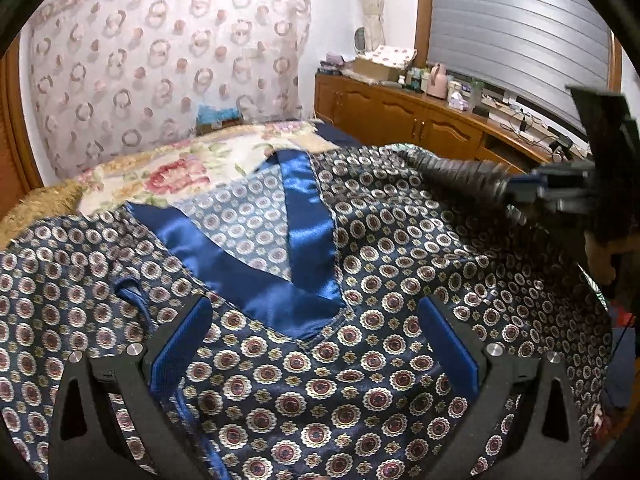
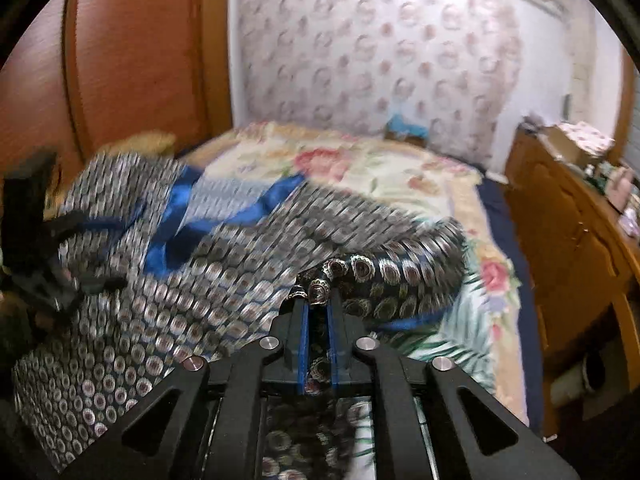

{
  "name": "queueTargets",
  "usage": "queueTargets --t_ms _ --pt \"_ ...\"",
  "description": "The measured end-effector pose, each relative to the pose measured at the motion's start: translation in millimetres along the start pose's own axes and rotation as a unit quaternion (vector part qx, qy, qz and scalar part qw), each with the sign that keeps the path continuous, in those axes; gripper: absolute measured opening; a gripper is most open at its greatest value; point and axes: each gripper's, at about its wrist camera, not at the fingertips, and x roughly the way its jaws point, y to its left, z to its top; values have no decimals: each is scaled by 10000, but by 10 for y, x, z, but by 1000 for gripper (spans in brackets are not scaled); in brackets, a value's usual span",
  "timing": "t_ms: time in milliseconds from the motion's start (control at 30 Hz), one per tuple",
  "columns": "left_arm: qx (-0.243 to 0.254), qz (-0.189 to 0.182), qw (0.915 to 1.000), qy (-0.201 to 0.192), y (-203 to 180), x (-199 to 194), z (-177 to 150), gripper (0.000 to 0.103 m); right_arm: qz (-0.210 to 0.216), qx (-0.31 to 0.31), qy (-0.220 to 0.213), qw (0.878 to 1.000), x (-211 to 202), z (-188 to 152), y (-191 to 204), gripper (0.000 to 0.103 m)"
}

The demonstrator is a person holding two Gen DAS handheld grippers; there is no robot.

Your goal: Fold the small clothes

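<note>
A navy satin garment [image 1: 320,352] with a round medallion pattern and plain blue lapels [image 1: 304,240] lies spread on the bed. My left gripper [image 1: 316,340] is open just above its front, blue pads on either side of the lapel's point. My right gripper [image 2: 318,304] is shut on a fold of the garment [image 2: 240,272] and holds its right edge lifted. The right gripper also shows in the left wrist view [image 1: 532,192] at the far right, with bunched cloth trailing from it. The left gripper shows at the left edge of the right wrist view [image 2: 84,252], blurred.
The bed has a floral bedspread [image 2: 384,176] and a gold cushion [image 1: 40,204] at the left. A patterned curtain [image 1: 168,60] hangs behind. A wooden sideboard [image 1: 420,116] with bottles and boxes runs along the right, a wooden wardrobe [image 2: 132,60] stands at the left.
</note>
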Motion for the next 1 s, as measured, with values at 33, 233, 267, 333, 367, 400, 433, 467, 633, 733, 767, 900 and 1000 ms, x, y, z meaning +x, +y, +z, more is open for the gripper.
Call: queueTargets --t_ms 33,233,267,333,367,400,433,467,633,733,767,900,1000 --pt "-12 2 10000 -36 4 -20 1 103 -4 1 87 10000 19 -30 14 34" --pt "-88 26 9997 -233 49 -91 26 103 -139 296 132 9994 -98 -48 -218 40" --pt "-109 24 9996 -256 59 -99 23 103 -182 367 133 9991 -126 -43 -256 42" --pt "-141 30 9995 -266 78 -96 18 103 -299 525 208 9980 -113 -40 -341 44" --pt "-153 36 9995 -264 85 -92 21 103 -340 643 303 9969 -66 -30 -414 44" --pt "-168 40 9995 -263 95 -88 12 103 -332 801 403 9954 39 -10 -468 44" --pt "-183 40 9995 -255 103 -83 5 103 -284 980 480 9936 140 -4 -547 44" --pt "-197 42 9995 -251 100 -88 0 103 -262 1099 517 9923 192 45 -570 44" --pt "-268 55 9993 -265 159 -101 -17 103 -121 1789 622 9818 632 143 -839 44" --pt "-297 60 9992 -258 180 -101 -22 103 5 1983 652 9780 785 257 -910 26" --pt "-299 64 9992 -257 174 -102 -17 103 27 1951 639 9787 834 291 -925 20" --pt "-322 86 9990 -282 195 -113 -13 103 -20 1459 329 9887 756 473 -831 5" --pt "-338 117 9990 -283 208 -107 -14 103 30 1065 151 9942 711 576 -656 5"
